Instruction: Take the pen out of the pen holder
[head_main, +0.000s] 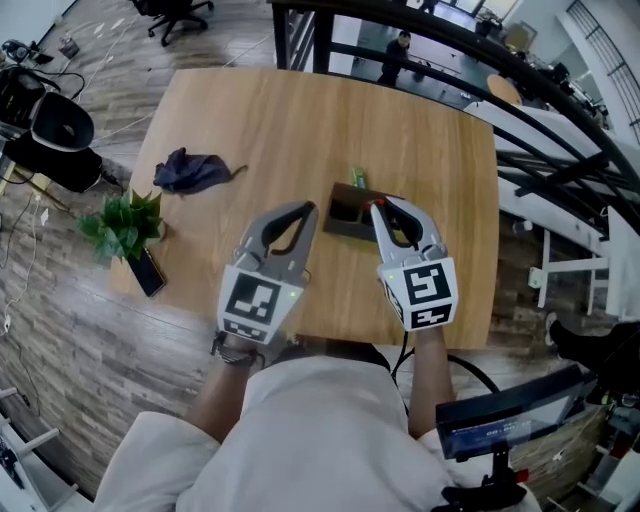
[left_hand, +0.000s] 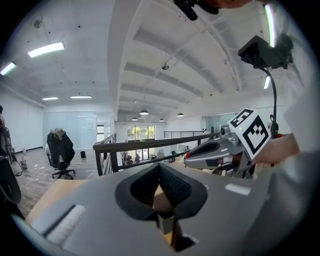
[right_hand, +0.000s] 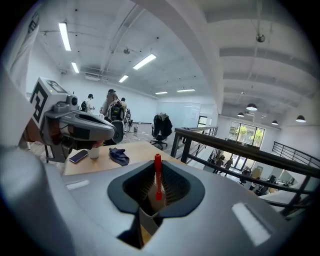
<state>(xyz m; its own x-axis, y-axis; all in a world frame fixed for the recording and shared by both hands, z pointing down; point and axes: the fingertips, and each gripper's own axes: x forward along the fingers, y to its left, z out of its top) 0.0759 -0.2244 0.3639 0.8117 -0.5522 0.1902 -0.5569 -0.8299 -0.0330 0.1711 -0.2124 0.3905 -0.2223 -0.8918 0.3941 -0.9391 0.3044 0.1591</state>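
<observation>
- Right gripper (head_main: 380, 208) is clamped on the red pen (right_hand: 157, 175), which stands upright with its lower end hidden between the jaws.
- The holder (head_main: 345, 212) is partly covered by the right gripper; can't tell whether the pen is clear of it.
- Left gripper (head_main: 306, 210) has its jaws together and empty, just beside the holder.

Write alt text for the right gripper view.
The right tool grips an upright red pen between its shut jaws. Beyond, a wooden table carries a dark cloth and a phone, with the left tool at left.
</observation>
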